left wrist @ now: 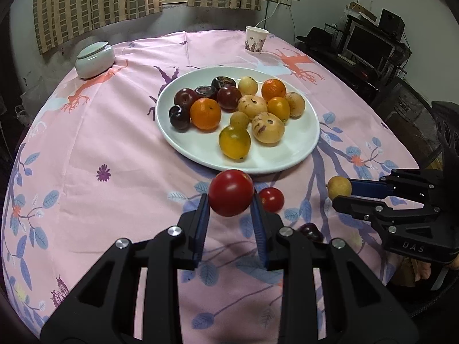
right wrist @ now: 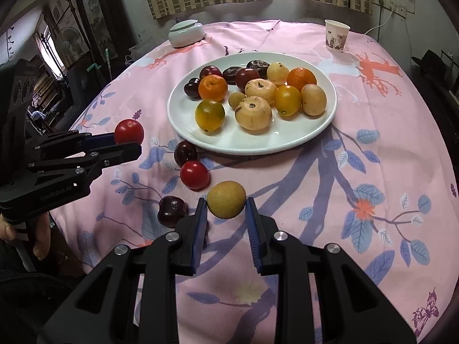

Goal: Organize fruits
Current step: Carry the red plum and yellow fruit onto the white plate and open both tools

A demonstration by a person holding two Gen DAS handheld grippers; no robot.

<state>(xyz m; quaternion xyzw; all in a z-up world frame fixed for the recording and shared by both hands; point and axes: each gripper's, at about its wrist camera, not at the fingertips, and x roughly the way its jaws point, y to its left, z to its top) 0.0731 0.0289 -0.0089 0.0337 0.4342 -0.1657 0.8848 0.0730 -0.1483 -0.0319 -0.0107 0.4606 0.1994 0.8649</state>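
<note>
My left gripper is shut on a red tomato and holds it above the cloth, just short of the white plate. My right gripper is shut on a small yellow-brown fruit, also above the cloth. The plate holds several oranges, dark plums, tan fruits and yellow-green tomatoes. A second red tomato and two dark plums lie on the cloth near the plate. The left gripper with its tomato shows at the left of the right wrist view.
A pink floral tablecloth covers the round table. A pale lidded jar stands at the far left and a paper cup at the far edge. Dark furniture and a monitor stand beyond the table on the right.
</note>
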